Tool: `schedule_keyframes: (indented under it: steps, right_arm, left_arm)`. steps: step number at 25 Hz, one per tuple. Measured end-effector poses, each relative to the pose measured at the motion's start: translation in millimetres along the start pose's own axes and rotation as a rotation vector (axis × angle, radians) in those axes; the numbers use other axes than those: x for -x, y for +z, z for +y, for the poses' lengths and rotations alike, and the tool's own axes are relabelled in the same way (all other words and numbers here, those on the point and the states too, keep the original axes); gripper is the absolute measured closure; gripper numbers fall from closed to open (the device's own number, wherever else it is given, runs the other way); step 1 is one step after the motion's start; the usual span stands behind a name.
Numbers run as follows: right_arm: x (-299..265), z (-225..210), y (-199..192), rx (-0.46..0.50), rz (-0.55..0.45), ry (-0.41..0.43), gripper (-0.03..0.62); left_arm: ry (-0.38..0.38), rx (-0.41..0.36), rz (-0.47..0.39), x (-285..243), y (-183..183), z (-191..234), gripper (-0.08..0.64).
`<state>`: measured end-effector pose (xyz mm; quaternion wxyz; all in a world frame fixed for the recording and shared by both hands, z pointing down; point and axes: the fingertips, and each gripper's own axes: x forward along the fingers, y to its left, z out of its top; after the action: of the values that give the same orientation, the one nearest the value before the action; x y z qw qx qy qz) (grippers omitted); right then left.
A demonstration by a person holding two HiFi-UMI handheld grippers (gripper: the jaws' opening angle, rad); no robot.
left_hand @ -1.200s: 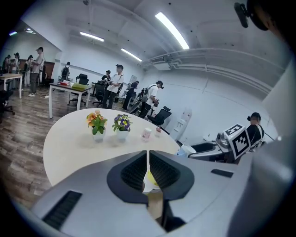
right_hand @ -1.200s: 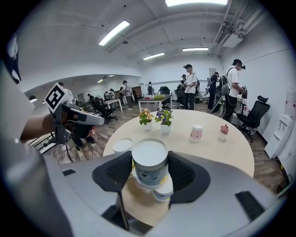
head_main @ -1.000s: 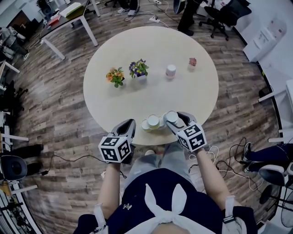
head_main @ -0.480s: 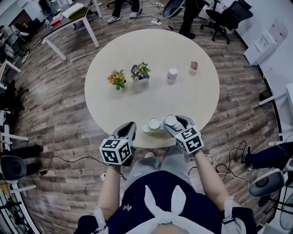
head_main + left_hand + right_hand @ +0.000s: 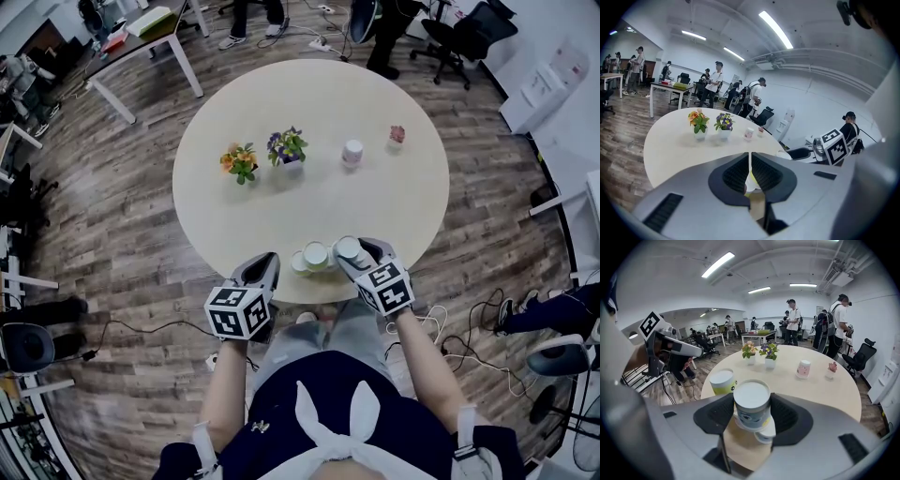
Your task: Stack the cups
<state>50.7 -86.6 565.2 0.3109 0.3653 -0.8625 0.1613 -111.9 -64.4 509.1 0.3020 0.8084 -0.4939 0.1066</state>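
Now the right gripper (image 5: 751, 412) clamps a white-topped cup (image 5: 751, 401), a green cup (image 5: 722, 381) just to its left; the left gripper (image 5: 750, 169) has its jaws together.

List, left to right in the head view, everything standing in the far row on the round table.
orange flower pot → purple flower pot → pink cup → small pink plant
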Motion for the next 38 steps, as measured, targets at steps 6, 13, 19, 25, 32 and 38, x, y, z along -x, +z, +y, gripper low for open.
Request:
schedule_keyframes:
  steps: [6, 13, 19, 25, 32, 38]
  right_arm:
    - [0.2, 1.4, 0.3, 0.005, 0.004, 0.002, 0.341]
    - [0.8, 4.4, -6.3, -0.02, 0.02, 0.028, 0.299]
    - [23.1, 1.5, 8.4, -0.091, -0.049, 0.043, 0.296]
    - [45.0, -18.0, 32.3, -0.123, -0.124, 0.025, 0.299]
    - [42.9, -50.9, 49.9, -0.101, -0.151, -0.005, 0.301]
    - [35.1, -80.6, 73.1, -0.084, -0.171, -0.012, 0.301]
  left_arm:
    - [-0.002, -0.002, 0.005, -1.5, 1.1, -3.0, 0.528]
    - [0.001, -0.004, 0.005, -3.8, -0.3, -4.7, 0.528]
    - [0.006, -0.004, -0.005, -2.2, 3.1, -4.8, 0.527]
    - [0.015, 0.005, -0.023, -3.2, 11.4, -3.1, 0.528]
    - [0.043, 0.01, -0.03, -6.7, 14.1, 2.1, 0.528]
    - [0.073, 0.036, -0.036, -10.0, 20.6, 7.4, 0.527]
